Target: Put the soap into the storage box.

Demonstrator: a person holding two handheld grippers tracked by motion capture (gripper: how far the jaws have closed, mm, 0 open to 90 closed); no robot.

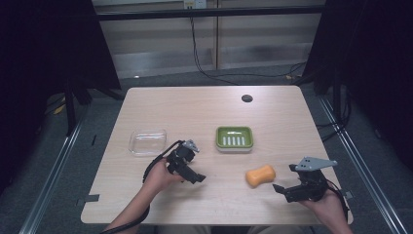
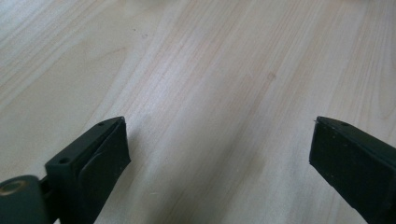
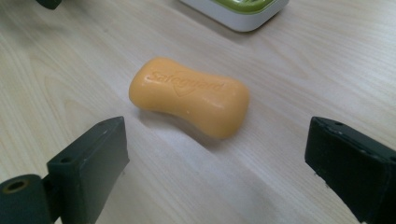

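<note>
- Your right claw (image 1: 282,189) sits low at the near right of the counter (image 1: 209,105), jaws spread wide and released, nothing between them.
- Orange soap bar (image 1: 260,175) lies flat on the counter just ahead of that claw, near but apart from it, w/ a bare strip of wood between (right gripper view: bar (image 3: 188,95) is centred past the jaw tips, embossed brand side up, long axis running slantwise).
- Green soap dish (image 1: 234,138) w/ white slotted insert stands farther back, past the soap and apart from it; its white corner (image 3: 243,18) shows at the top of the right gripper view.
- Your left claw (image 1: 195,176) is near the counter's middle-left, pointing toward the soap side, well apart from the bar.
- Left gripper view: both jaws stand wide, released, w/ bare wood (image 2: 205,93) between them.
- Clear plastic lid-like tray (image 1: 147,141) rests behind your left hand (image 1: 158,178), not touched.
- Small dark round disc (image 1: 247,98) sits toward the far edge of the counter, well apart from everything else.
- Black cable (image 1: 153,163) loops from the left claw back along your forearm.
</note>
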